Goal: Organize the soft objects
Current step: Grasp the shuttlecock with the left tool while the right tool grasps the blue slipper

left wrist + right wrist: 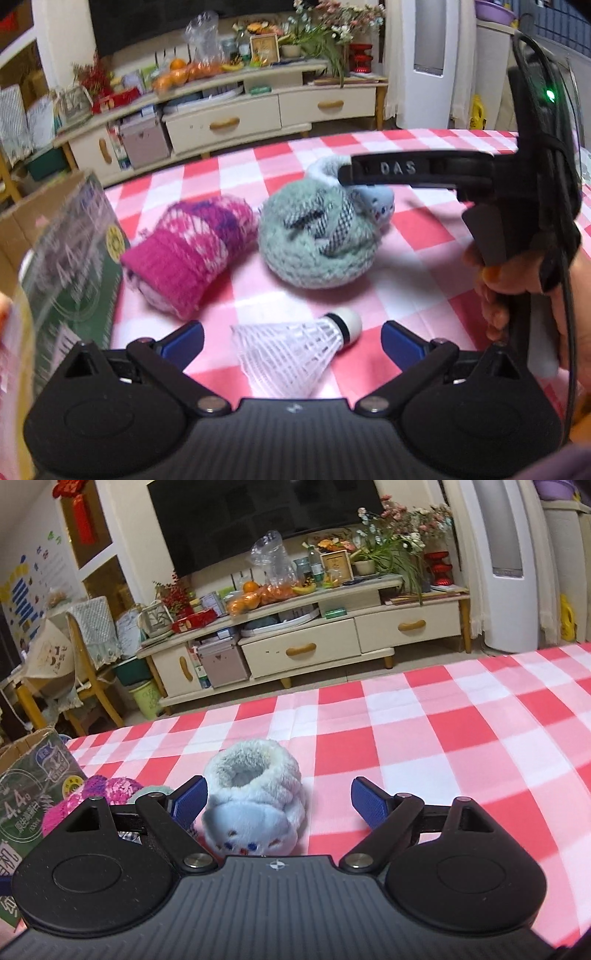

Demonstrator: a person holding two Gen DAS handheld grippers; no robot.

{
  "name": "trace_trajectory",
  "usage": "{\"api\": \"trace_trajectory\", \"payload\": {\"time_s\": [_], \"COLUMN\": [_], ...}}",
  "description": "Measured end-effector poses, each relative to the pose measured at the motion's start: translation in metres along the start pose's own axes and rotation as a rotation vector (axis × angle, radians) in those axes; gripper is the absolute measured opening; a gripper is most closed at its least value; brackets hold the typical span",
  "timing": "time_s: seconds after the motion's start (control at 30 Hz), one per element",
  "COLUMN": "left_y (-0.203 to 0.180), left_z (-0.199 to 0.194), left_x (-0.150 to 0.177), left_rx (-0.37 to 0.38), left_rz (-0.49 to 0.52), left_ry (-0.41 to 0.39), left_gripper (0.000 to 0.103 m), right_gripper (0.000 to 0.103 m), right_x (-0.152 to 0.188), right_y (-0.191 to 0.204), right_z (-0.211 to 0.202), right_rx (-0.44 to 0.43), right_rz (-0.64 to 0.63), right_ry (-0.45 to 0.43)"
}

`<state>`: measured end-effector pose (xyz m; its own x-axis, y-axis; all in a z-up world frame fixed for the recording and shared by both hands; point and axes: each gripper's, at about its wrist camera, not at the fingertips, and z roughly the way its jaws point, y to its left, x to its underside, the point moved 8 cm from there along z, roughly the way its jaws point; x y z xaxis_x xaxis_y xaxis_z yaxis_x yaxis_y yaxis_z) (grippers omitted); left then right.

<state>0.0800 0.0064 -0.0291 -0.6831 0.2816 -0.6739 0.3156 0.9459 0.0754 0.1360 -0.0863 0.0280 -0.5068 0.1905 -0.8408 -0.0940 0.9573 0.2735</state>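
Note:
On the red-and-white checked tablecloth lie a pink knitted hat, a grey-green fluffy slipper with a checked lining, and behind it a pale blue plush baby shoe. A white shuttlecock rests between the fingers of my left gripper, which is open and not touching it. My right gripper is open too, with the blue plush shoe lying between its blue pads, nearer the left one. In the left wrist view the right gripper's black body reaches over the blue shoe.
A cardboard box with green print stands at the table's left edge, also visible as the box in the right wrist view. A person's hand holds the right tool. Beyond the table stands a cream TV cabinet.

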Motion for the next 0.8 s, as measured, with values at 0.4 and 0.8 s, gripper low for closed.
{"api": "trace_trajectory", "payload": {"time_s": [0.4, 0.8], "left_y": [-0.004, -0.008], "left_z": [0.004, 0.004], "left_x": [0.005, 0.005], "left_rx": [0.042, 0.090], "left_rz": [-0.044, -0.040], "left_ry": [-0.002, -0.015], "left_gripper": [0.056, 0.009], "right_gripper": [0.103, 0.059], "right_x": [-0.001, 0.001], "right_y": [0.001, 0.012], "right_z": [0.008, 0.008], "right_rx": [-0.008, -0.105], "right_rz": [-0.044, -0.058], "right_ry": [-0.001, 0.007]}}
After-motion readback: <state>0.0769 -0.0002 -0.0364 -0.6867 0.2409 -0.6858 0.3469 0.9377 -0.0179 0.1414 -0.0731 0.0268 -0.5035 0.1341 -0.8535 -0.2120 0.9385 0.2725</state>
